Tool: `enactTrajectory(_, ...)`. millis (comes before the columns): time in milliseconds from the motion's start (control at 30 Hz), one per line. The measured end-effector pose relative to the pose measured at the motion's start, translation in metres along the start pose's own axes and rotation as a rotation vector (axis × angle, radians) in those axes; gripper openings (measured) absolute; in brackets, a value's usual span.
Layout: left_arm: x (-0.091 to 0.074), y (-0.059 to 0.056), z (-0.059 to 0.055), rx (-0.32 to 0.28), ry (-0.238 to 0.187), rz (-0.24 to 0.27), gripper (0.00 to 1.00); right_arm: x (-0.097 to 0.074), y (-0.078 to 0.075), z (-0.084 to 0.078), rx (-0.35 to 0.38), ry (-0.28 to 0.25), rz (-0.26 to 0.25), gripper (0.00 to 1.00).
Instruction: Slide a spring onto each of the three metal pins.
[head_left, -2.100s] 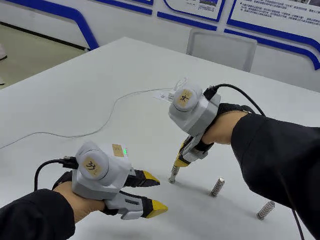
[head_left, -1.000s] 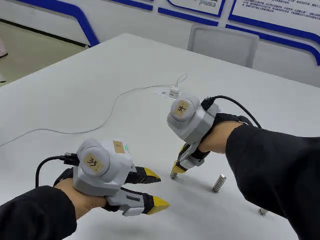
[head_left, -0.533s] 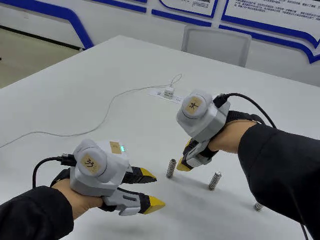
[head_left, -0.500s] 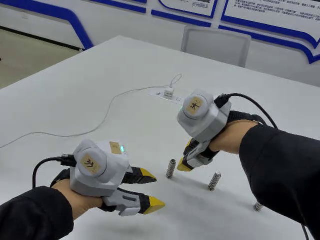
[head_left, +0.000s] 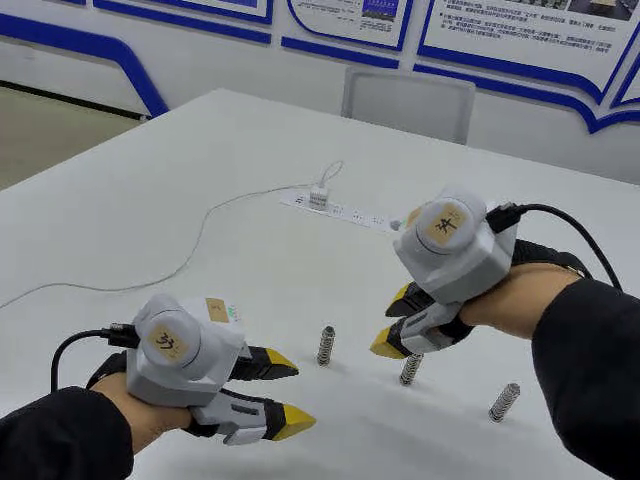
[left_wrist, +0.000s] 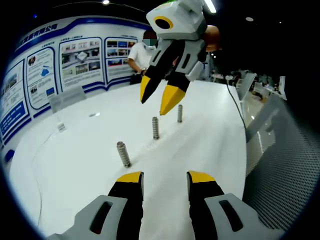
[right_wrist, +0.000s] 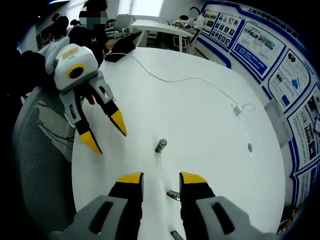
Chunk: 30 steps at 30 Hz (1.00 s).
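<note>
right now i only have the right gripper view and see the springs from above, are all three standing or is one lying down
Observer: All standing. In the left gripper view the near spring, middle spring and far spring stand upright in a row on the table, apart from each other.
Operator: is my claw touching the middle one
Observer: It looks clear. From the side, the right claw hangs open above the middle spring, a gap under its tips, nothing between them.
Operator: and the left claw, how high
Observer: In the head view the left claw is open, held low over the table, short of the near spring.
</note>
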<state>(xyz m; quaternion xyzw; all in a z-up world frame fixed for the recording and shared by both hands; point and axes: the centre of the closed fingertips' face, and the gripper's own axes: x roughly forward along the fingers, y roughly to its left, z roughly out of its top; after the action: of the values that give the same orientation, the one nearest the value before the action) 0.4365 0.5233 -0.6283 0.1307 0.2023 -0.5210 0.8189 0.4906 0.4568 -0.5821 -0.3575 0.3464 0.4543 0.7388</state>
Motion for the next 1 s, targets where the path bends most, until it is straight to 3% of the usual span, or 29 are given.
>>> enactTrajectory(533, 0.002, -0.004, 0.0, 0.005, 0.004, -0.021, 0.37, -0.036, -0.001, -0.039, 0.155, -0.095, -0.08, 0.31)
enactTrajectory(1000, 0.002, -0.008, 0.002, -0.002, -0.006, -0.031, 0.4, -0.055, 0.004, -0.076, 0.251, -0.18, -0.154, 0.35)
